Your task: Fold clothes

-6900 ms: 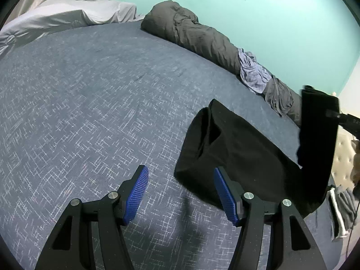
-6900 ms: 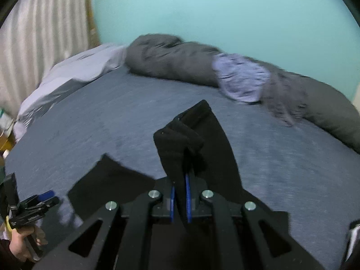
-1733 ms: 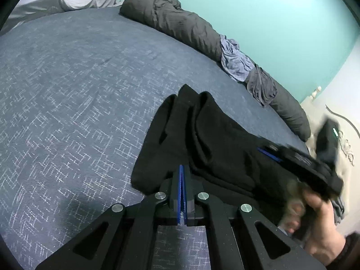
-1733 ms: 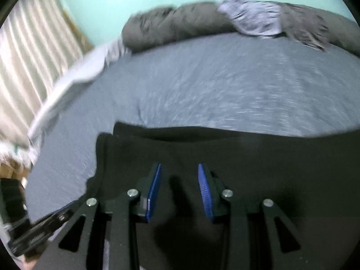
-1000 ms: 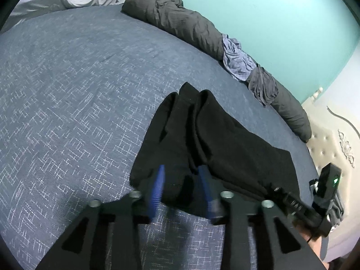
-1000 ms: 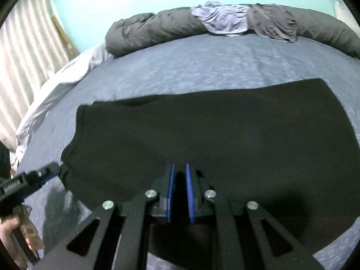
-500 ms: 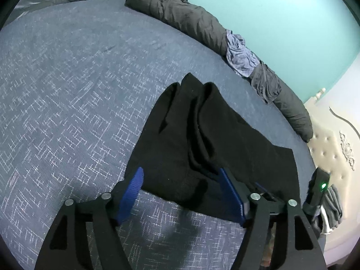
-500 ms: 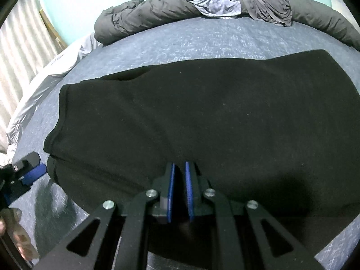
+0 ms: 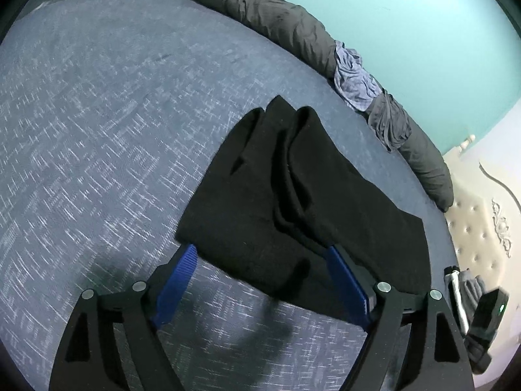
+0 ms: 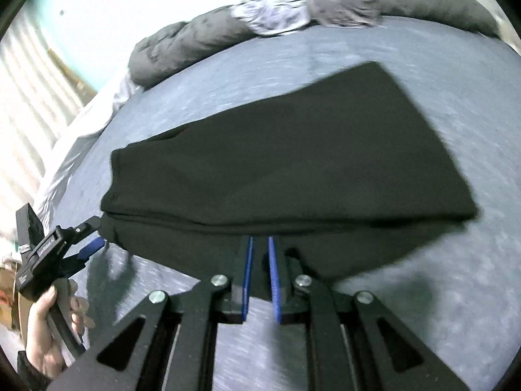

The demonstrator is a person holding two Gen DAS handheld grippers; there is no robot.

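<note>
Black garment [image 9: 293, 195] lies folded flat on the blue bedspread [image 9: 97, 130]. Left gripper [image 9: 263, 260] has just been opening, its jaws apart astride the near corner. Right gripper [image 10: 259, 254] is nearly closed, pinching the near hem.

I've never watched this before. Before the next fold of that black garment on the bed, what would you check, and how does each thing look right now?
1. Black garment lies on the blue bedspread: ok.
2. Garment smooth: not ok, a ridge runs along it in the left view.
3. Left gripper free: ok, jaws have just been opening, pads wide apart, clear of the cloth edge.
4. Right gripper holds the near edge: cannot tell; jaws nearly shut, view blurred.
5. Grey bedding clear of the garment: ok.
</note>
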